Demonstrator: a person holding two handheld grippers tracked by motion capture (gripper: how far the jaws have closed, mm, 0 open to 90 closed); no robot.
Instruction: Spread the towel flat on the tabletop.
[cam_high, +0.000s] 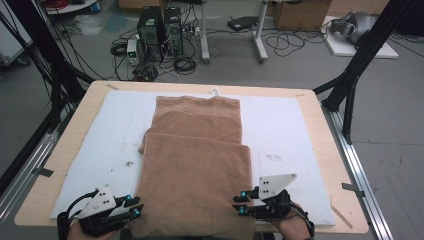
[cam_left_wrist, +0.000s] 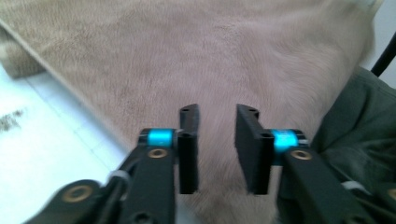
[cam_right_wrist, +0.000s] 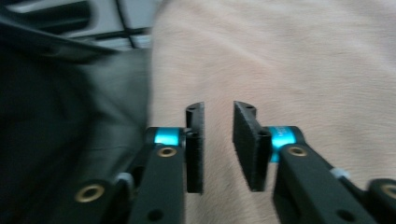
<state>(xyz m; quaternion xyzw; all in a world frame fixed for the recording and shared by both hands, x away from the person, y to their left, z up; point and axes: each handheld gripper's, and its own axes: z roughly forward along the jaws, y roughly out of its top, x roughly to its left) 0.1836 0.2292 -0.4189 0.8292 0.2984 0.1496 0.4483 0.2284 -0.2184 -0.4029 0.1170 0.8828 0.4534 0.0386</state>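
High view: brown towel (cam_high: 197, 170) lies partly folded in stepped layers on the white foam pad (cam_high: 285, 130) of the wooden table (cam_high: 75, 130), near edge hanging toward the person. Left gripper (cam_high: 134, 206) sits just beside the towel's near left edge, right gripper (cam_high: 241, 202) at its near right edge; both point inward.

Left gripper view: jaws parted, nothing between them; towel (cam_left_wrist: 210, 60) pile directly beyond and below the tips.

Right gripper view: jaws likewise apart and empty, over towel (cam_right_wrist: 289, 70) surface; dark clothing at the side.

Judgement: next fold wants both corners pinched together. Bite the top layer only, at matching points on each side, then lift evenly so the edge stays straight.
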